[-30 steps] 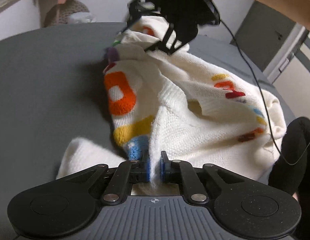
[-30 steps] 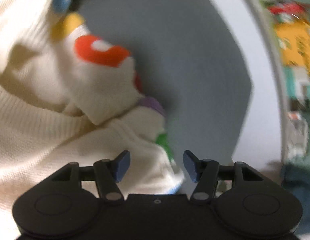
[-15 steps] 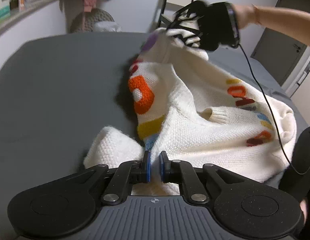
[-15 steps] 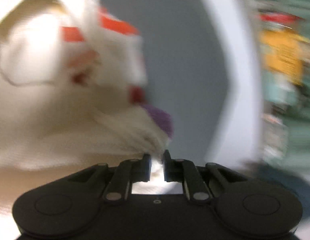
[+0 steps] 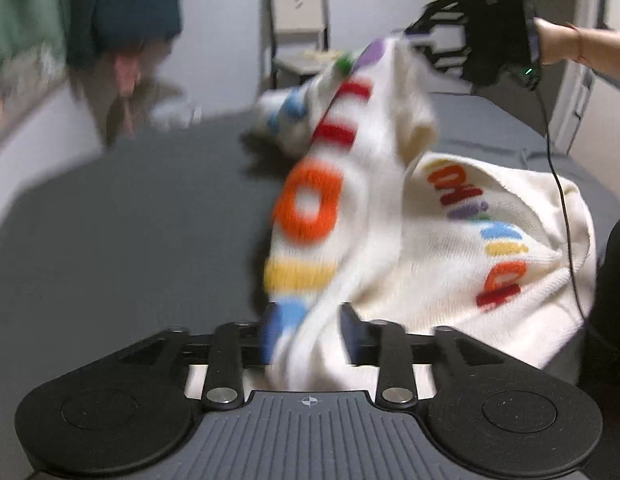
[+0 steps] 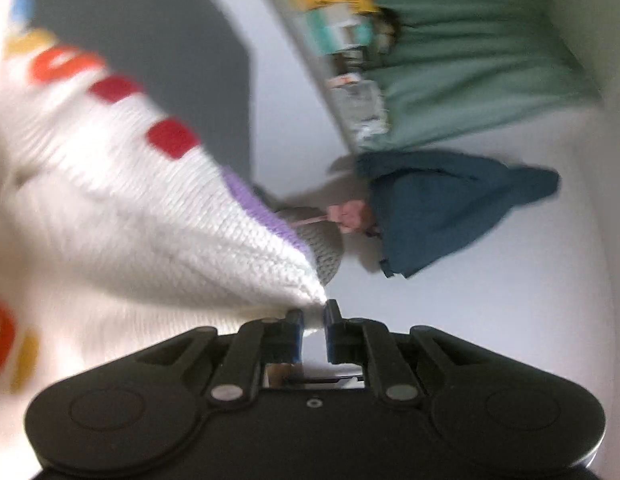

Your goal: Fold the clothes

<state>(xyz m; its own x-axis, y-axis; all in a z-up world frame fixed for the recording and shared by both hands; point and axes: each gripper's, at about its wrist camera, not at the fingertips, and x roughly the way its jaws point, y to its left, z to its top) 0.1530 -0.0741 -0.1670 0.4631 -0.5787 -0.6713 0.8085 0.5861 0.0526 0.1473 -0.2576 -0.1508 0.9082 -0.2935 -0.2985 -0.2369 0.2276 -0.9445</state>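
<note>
A cream knitted sweater with bright coloured letters lies half lifted on the grey bed. My left gripper is at its near edge. Its jaws are opening, and a fold of the knit still hangs between them without being pinched. My right gripper, held in a person's hand, is at the far top right. It is shut on a corner by the purple letter and holds that end in the air. In the right wrist view the white knit tapers into the shut right gripper. Both views are blurred.
A chair stands against the back wall. A dark teal garment hangs at the left, also visible as the teal garment. A black cable drops from the right gripper across the sweater. A dark-clothed leg is at the right edge.
The right gripper shut on the sweater's far corner and lifted it up and away. The left jaws, shut on the near edge before, have spread apart, and the left hand has risen.
</note>
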